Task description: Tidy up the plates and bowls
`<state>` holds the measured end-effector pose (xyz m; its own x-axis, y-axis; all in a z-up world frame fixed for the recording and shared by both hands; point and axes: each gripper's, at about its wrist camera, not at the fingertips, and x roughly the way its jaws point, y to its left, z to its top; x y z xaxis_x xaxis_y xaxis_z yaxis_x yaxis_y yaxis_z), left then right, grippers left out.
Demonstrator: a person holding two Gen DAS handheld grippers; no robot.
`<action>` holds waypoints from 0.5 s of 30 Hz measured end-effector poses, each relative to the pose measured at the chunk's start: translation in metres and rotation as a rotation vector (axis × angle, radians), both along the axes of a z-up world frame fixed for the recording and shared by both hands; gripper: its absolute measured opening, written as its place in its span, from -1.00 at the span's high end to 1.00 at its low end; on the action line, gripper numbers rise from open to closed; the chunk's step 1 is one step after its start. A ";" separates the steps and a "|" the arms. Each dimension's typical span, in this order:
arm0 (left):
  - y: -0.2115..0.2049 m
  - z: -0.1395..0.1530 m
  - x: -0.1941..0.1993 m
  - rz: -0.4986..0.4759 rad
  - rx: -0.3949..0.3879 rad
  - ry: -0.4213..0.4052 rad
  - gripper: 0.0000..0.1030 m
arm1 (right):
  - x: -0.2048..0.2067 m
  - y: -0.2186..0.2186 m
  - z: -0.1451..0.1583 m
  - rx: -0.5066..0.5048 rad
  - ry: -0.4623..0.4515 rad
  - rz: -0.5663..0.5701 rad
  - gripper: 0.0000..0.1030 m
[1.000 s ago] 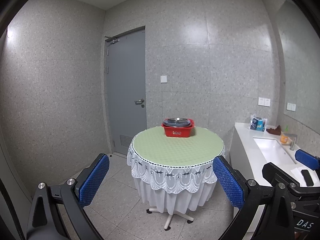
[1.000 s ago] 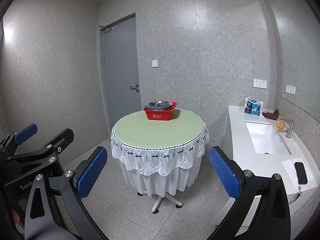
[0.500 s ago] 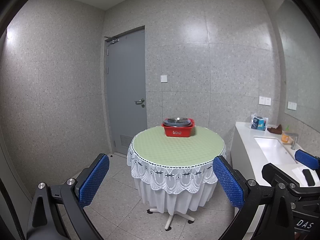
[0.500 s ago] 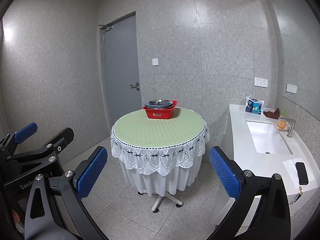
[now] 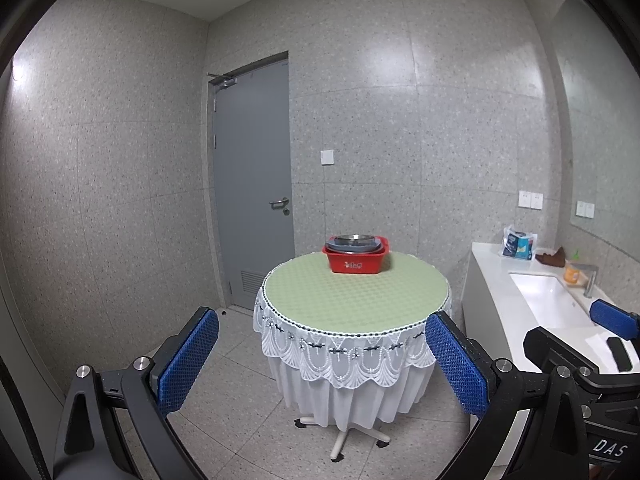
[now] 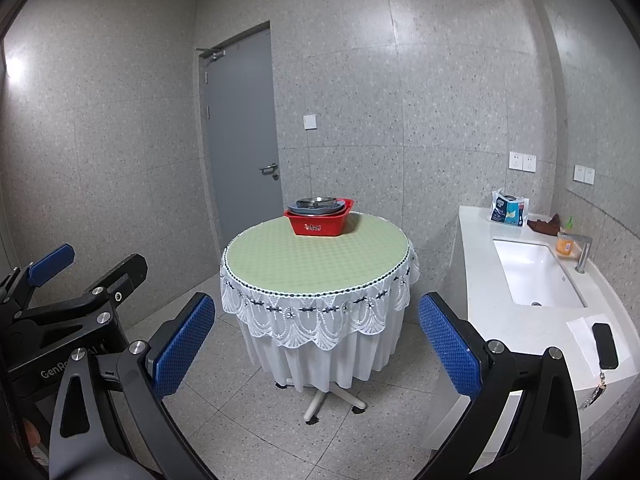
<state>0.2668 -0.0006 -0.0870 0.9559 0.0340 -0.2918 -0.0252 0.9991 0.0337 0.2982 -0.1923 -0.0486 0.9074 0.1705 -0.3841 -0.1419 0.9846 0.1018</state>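
- A round table (image 5: 352, 300) stands in the middle, with a green top and a white lace cloth hanging down.
- A grey door (image 5: 254, 184) is at 10 o'clock from the table. It is shut.
- A white switch (image 5: 327, 157) is on the wall at 12 o'clock.
- A white counter (image 6: 492, 280) is at 3 o'clock, with a sink (image 6: 534, 276) in it.
- A tap (image 6: 582, 250) stands by the sink, and an orange bottle (image 6: 564, 244) is just beside it.
- A blue and white pack (image 6: 509, 209) sits at the far end of the counter.
- A black phone (image 6: 604, 345) lies on paper at the near end.
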 end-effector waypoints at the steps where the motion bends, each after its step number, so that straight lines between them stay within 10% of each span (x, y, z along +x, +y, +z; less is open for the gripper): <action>1: 0.000 0.000 0.000 -0.001 0.000 0.000 -0.99 | 0.000 -0.001 0.000 0.001 0.002 0.001 -1.00; 15: -0.003 -0.003 0.006 -0.003 0.007 0.001 -0.99 | 0.002 -0.006 -0.003 0.007 0.009 -0.002 -1.00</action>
